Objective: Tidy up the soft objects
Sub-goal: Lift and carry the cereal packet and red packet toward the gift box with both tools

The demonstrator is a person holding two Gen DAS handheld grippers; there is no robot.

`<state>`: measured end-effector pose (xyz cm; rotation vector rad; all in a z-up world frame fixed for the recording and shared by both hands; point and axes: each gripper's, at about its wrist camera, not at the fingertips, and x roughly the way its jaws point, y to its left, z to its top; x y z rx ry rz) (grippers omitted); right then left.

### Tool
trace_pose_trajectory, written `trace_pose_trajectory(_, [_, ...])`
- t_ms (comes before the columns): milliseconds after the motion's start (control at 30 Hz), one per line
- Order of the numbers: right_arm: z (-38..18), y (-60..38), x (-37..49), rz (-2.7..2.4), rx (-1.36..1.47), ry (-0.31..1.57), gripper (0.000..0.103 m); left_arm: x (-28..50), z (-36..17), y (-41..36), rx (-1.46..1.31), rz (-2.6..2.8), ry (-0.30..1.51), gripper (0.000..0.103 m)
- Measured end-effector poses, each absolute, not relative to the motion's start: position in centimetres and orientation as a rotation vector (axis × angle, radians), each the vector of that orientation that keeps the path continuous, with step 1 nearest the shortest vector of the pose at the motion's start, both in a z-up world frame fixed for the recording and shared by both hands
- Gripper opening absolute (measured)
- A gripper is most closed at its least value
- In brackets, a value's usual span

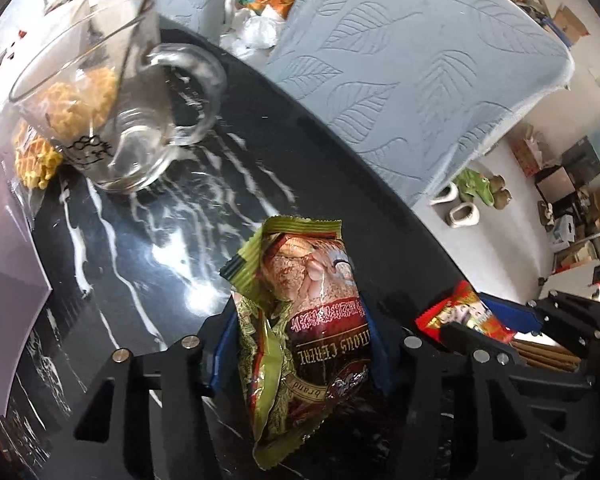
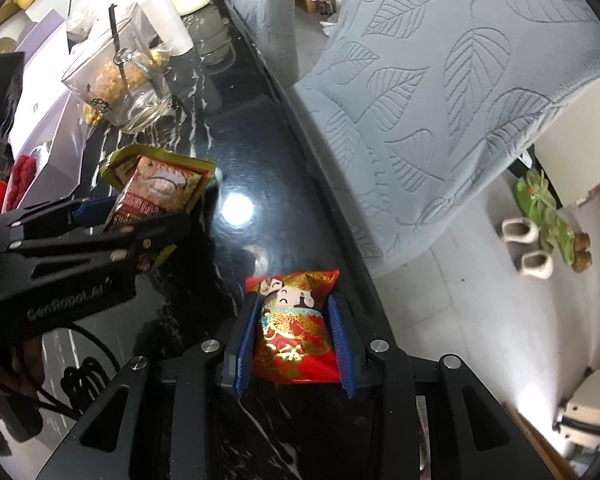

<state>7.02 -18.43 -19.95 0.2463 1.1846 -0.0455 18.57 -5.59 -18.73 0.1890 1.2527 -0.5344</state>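
Blue pads of the left gripper (image 1: 300, 344) pinch a green-and-brown cereal packet (image 1: 300, 320) by its sides, the packet's crimped end sticking out past the fingertips above the black marble table (image 1: 160, 248). Just beside it, the right gripper (image 2: 296, 332) is pressed onto a red snack packet (image 2: 294, 328) with a cartoon figure, close to the table's edge. Well beyond both grippers stands a glass mug (image 1: 112, 120) with yellow waffle pieces (image 1: 36, 160) behind it, and grey leaf-patterned chair covers (image 2: 440, 100) lie off the table's edge.
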Motion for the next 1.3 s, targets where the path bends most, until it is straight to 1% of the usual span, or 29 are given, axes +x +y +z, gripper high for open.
trace_pose_trajectory(167, [-19.9,-19.2,6.0,-0.047,0.251,1.182,0.032,17.8,-18.1,-6.8,0.204,-0.571,1.248,0.054])
trace_pose_trajectory(367, [-20.6,-19.2,5.1,-0.033,0.261,1.216,0.034,16.1,-17.9,-7.7,0.209,-0.573,1.262,0.054])
trace_pose_trajectory(567, [-20.6,-18.3,4.9,-0.038,0.188,1.21,0.035,15.1,-18.6,-7.3,0.212,-0.561,1.3,0.054])
trace_pose_trajectory(733, [-20.6,-17.4,5.3,-0.04,0.114,1.214,0.036,14.5,-18.8,-7.7,0.257,-0.558,1.278,0.054])
trace_pose_trajectory(900, [-20.5,-17.3,5.1,-0.028,0.107,1.211,0.031,14.6,-18.8,-7.7,0.238,-0.552,1.267,0.052])
trace_pose_trajectory(1300, [-18.2,-19.8,3.4,-0.051,0.201,1.194,0.03,13.6,-15.9,-7.9,0.245,-0.599,1.233,0.052])
